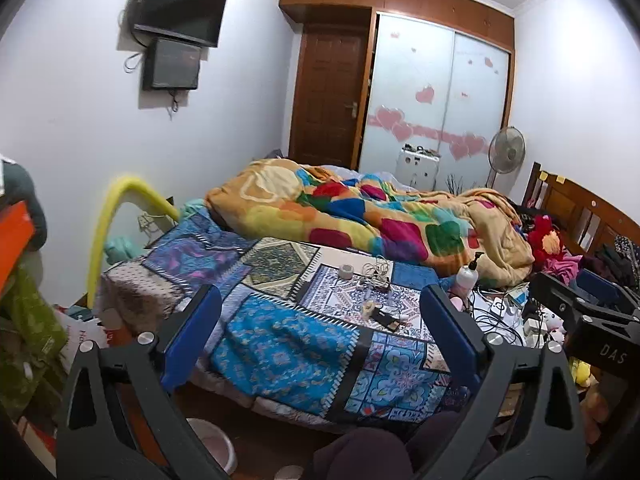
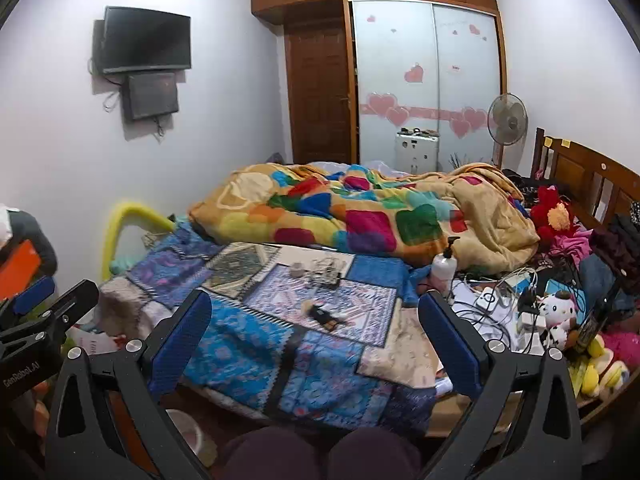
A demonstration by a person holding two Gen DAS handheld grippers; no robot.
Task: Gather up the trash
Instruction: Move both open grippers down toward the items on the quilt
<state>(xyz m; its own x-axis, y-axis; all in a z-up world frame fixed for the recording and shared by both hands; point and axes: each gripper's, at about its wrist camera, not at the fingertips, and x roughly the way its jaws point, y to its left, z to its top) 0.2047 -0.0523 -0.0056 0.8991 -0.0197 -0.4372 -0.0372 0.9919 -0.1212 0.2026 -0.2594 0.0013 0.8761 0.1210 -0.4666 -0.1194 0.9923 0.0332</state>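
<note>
Small scraps (image 1: 382, 314) (image 2: 324, 314) lie on the patterned blue bedspread (image 1: 280, 344) (image 2: 248, 340), near a tape roll (image 1: 346, 271) (image 2: 297, 269) and tangled white cords (image 1: 376, 270) (image 2: 326, 268). Beyond them lies a heaped multicolored blanket (image 1: 360, 216) (image 2: 360, 216); to the right stand a pump bottle (image 1: 468, 276) (image 2: 444, 266) and a clutter of chargers (image 1: 504, 308) (image 2: 496, 300). The left gripper (image 1: 320, 312) and right gripper (image 2: 316, 320) hover spread wide, empty, short of the scraps.

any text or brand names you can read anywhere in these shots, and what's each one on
"DAS" – on the black body of the right gripper, seen from the left wrist view.
"GenRobot.AI" – on the black body of the left gripper, seen from the right wrist view.
Red lettering on the white bag beside the bed: cut off, unreadable.
Sticky notes on the headboard: too small.
</note>
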